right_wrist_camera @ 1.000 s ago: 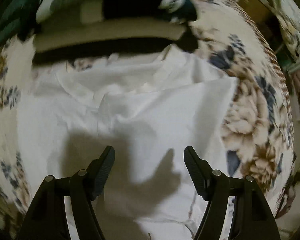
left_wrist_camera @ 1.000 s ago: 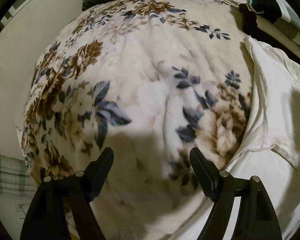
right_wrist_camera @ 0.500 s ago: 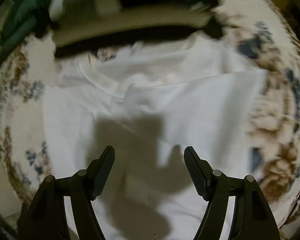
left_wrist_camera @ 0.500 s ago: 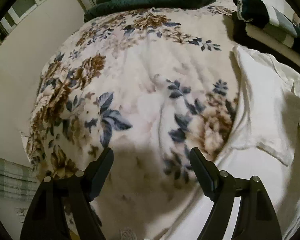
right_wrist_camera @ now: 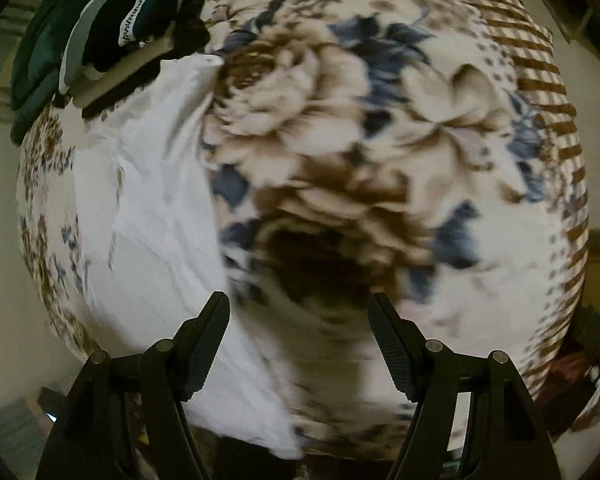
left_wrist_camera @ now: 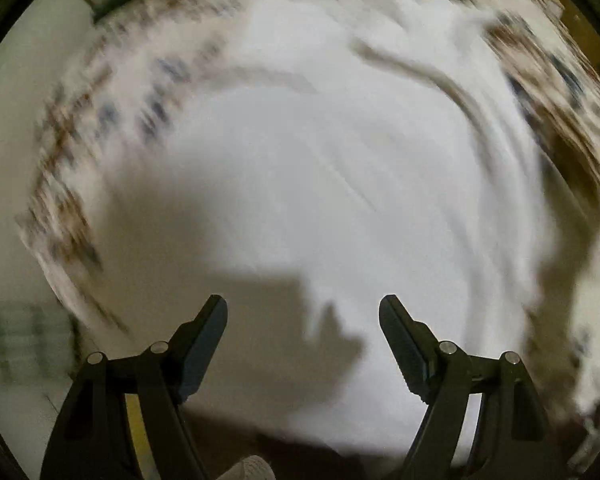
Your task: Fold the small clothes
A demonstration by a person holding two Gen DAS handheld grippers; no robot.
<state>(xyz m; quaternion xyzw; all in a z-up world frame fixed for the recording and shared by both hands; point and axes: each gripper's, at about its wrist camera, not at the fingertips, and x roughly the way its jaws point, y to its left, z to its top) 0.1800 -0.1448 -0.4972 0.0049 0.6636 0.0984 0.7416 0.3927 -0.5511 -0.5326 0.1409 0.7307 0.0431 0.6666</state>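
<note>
Shirt (right_wrist_camera: 156,216), white and thin, lies spread on the flowered blanket (right_wrist_camera: 380,140) of a bed, and it is the only loose piece in view. In the right wrist view it fills the side from 8 to 10 o'clock, with one pointed corner standing up near 11 o'clock, just beside a stack (right_wrist_camera: 120,28) of dark folded clothes. In the left wrist view the shirt (left_wrist_camera: 340,168) takes almost the whole middle, but this picture is much blurred, so seams and edges are hard to read; a curved line toward 1 o'clock may be a hem or a fold, I cannot tell which. The left gripper (left_wrist_camera: 303,320) hangs over the cloth with its jaws apart and nothing between them. The right gripper (right_wrist_camera: 299,316) also has its jaws apart and empty; its left finger is over the shirt's edge and its right finger over the blanket. I judge the cloth to be light, soft and limp, with no stiffness, so it will sag and wrinkle when lifted and may slide a little on the fuzzy blanket. A good hold is probably at a hem or a corner, pinching only the shirt layers and not the blanket under them.
</note>
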